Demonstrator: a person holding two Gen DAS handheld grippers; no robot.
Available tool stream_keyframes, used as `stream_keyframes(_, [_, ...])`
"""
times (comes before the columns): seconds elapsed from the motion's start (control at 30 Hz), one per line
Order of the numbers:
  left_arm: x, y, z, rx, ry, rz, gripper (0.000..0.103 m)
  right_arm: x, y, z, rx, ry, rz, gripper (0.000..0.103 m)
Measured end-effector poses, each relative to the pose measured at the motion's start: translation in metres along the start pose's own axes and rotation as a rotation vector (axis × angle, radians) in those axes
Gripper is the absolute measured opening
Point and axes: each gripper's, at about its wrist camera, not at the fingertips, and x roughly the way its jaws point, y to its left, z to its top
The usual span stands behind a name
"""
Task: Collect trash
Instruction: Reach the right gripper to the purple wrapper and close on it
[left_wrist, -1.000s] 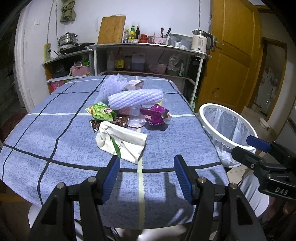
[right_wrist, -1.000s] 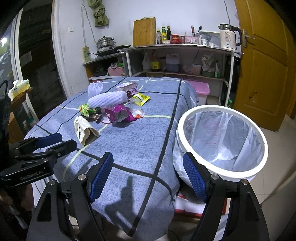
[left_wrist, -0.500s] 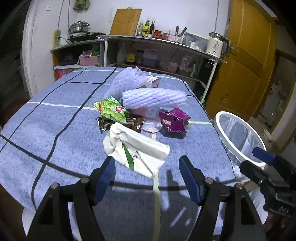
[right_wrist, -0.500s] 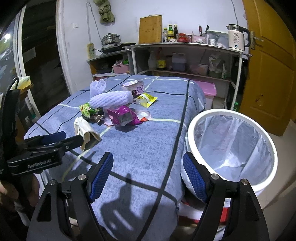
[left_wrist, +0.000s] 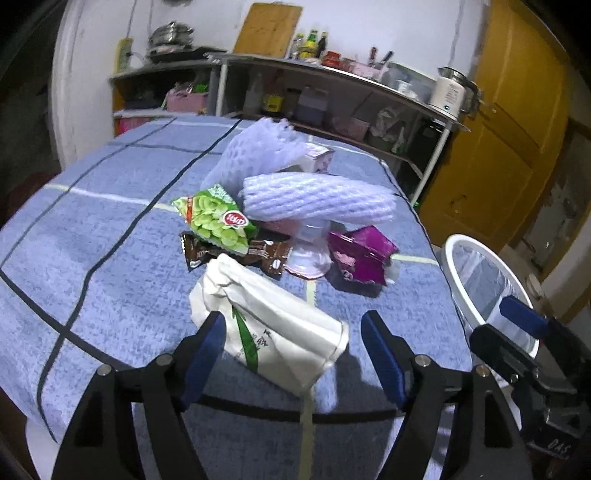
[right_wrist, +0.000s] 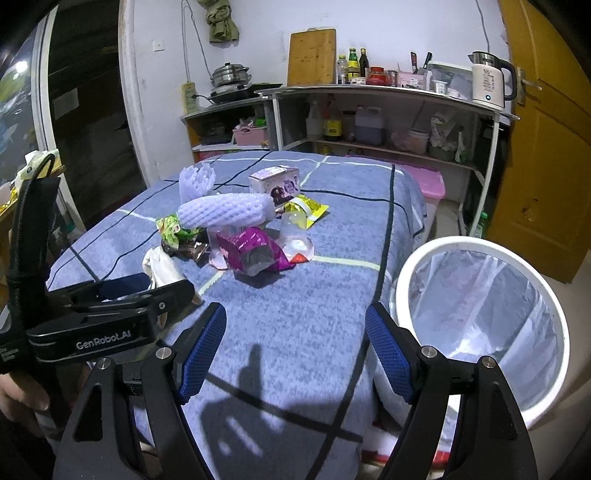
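Left gripper (left_wrist: 291, 350): hovering low over the near edge of the table (left_wrist: 92, 266), blue fingers (left_wrist: 205, 349) spread wide, straddling the near end of the white tissue pack (left_wrist: 269, 328) without visibly touching it.
Right gripper (right_wrist: 295, 350): hanging over the table's near right corner, fingers (right_wrist: 201, 347) spread wide, gripping nothing.
White tissue pack: lying flat, crumpled, nearest piece of the trash pile, green print facing up.
Trash pile: sitting mid-table; green snack bag (left_wrist: 216, 219) overlapping a brown wrapper (left_wrist: 236, 254), which is touching the tissue pack's far end.
Foam nets: one purple foam fruit net (left_wrist: 317, 199) lying across the pile's top, a second (left_wrist: 255, 155) standing up behind it.
Clear plastic cup (left_wrist: 308, 251): lying on its side under the foam net, just beside a crumpled purple wrapper (left_wrist: 360, 254).
Further back: a small pink carton (right_wrist: 275, 182) and a yellow packet (right_wrist: 306, 210).
Trash bin (right_wrist: 476, 328): white rim, clear liner, standing just beside the table's right edge.
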Motion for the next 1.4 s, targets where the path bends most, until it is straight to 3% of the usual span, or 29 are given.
stream_keyframes(0.27, [0.005,0.011,-0.001,-0.009,0.002,0.063,0.076,0.018,-0.001,0.012,0.003,0.018,0.019,0.078])
stream_keyframes(0.97, [-0.011,0.05,-0.01,-0.029,-0.004,0.041,0.037,0.093,0.037,0.05,-0.178,0.136,0.144,0.078])
stream_keyframes(1.03, [-0.012,0.053,-0.011,-0.026,-0.006,0.036,0.034,0.097,0.036,0.051,-0.16,0.151,0.162,0.072])
stream_keyframes(1.17, [-0.015,0.054,-0.011,-0.02,-0.009,0.026,0.028,0.103,0.035,0.053,-0.152,0.169,0.161,0.049])
stream_keyframes(1.23, [-0.016,0.054,-0.012,-0.021,-0.009,0.025,0.027,0.102,0.033,0.054,-0.14,0.17,0.17,0.046])
stream_keyframes(1.27, [-0.017,0.054,-0.013,-0.022,-0.01,0.024,0.026,0.101,0.033,0.054,-0.136,0.17,0.172,0.038])
stream_keyframes(1.37, [-0.019,0.055,-0.014,-0.02,-0.014,0.022,0.025,0.098,0.033,0.052,-0.13,0.172,0.176,0.031])
stream_keyframes(1.4, [-0.02,0.055,-0.014,-0.02,-0.015,0.022,0.024,0.097,0.033,0.051,-0.13,0.172,0.177,0.024])
